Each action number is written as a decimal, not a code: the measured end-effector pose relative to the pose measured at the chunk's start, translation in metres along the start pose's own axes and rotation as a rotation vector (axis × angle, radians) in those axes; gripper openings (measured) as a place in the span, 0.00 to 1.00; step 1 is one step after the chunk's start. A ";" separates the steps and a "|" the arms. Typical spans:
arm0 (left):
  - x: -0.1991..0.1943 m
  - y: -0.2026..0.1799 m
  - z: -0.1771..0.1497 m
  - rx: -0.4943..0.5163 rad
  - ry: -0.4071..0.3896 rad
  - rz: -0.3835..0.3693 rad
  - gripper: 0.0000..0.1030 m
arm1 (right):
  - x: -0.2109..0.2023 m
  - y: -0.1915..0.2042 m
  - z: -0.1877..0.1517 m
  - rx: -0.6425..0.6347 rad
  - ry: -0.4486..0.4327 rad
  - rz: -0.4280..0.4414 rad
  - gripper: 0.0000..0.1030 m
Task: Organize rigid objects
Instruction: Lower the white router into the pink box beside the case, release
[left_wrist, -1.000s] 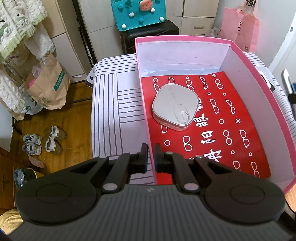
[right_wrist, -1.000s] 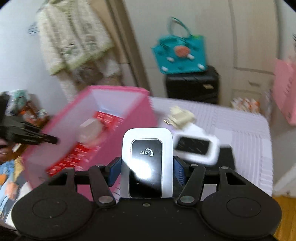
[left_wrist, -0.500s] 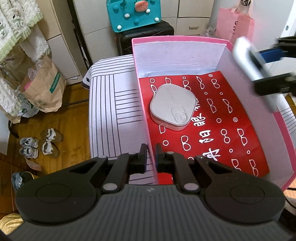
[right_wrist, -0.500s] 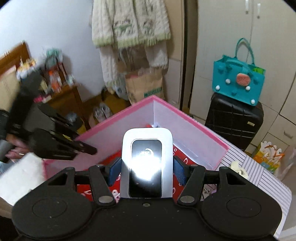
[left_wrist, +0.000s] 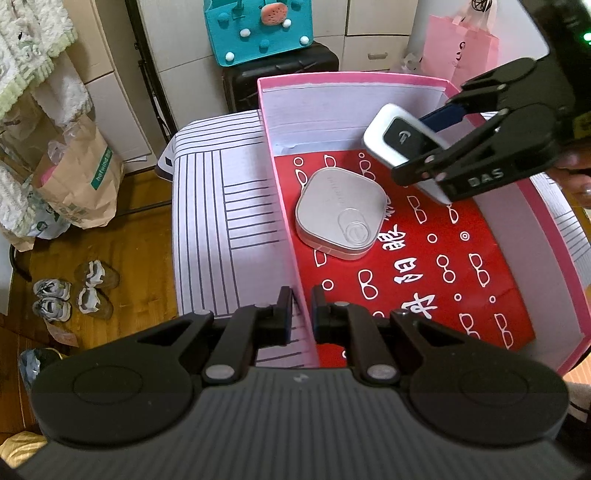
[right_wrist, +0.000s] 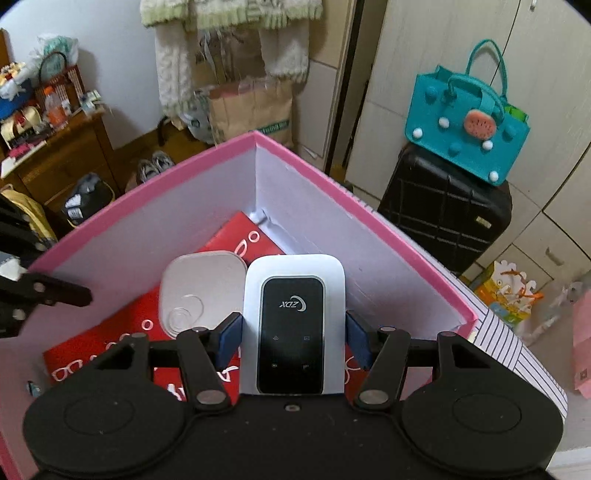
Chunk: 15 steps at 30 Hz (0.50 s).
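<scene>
A pink box (left_wrist: 546, 206) with white inner walls and a red printed lining stands on a striped cloth. A flat silver tin (left_wrist: 340, 218) lies inside it, nearer the left wall. My left gripper (left_wrist: 301, 308) is shut on the box's left wall, one finger inside and one outside. My right gripper (left_wrist: 428, 147) hangs over the box's far right part, shut on a white router with a black face (left_wrist: 399, 138). In the right wrist view the router (right_wrist: 291, 332) sits between the blue pads of the right gripper (right_wrist: 292, 338), above the lining and beside the tin (right_wrist: 201, 291).
The striped cloth (left_wrist: 221, 206) covers the table left of the box. Behind stand a black suitcase (right_wrist: 443, 214) with a teal bag (right_wrist: 465, 125) on it and a pink bag (left_wrist: 458, 48). A paper bag (left_wrist: 81, 184) and shoes (left_wrist: 70, 291) lie on the wooden floor at left.
My right gripper has swung in with the router from beside the box to above its far right part. The left gripper has stayed clamped on the box wall.
</scene>
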<state>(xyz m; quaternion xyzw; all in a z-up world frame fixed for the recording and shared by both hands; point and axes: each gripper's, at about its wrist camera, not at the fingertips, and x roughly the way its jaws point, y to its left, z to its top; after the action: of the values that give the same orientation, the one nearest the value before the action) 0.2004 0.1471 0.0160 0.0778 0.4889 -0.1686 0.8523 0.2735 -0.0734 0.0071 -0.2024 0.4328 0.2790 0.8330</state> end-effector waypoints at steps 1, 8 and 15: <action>0.000 0.001 0.000 -0.004 0.000 -0.004 0.09 | 0.003 -0.001 0.000 -0.001 0.007 -0.002 0.63; 0.000 0.001 0.000 0.000 0.000 -0.009 0.09 | 0.012 0.000 0.002 0.009 0.038 0.019 0.63; 0.000 0.001 0.000 -0.004 0.000 -0.009 0.09 | -0.019 -0.007 -0.003 0.073 -0.059 0.079 0.63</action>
<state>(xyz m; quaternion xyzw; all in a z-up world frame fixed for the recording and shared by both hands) 0.2009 0.1481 0.0159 0.0738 0.4896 -0.1714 0.8518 0.2670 -0.0866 0.0221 -0.1465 0.4255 0.3013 0.8407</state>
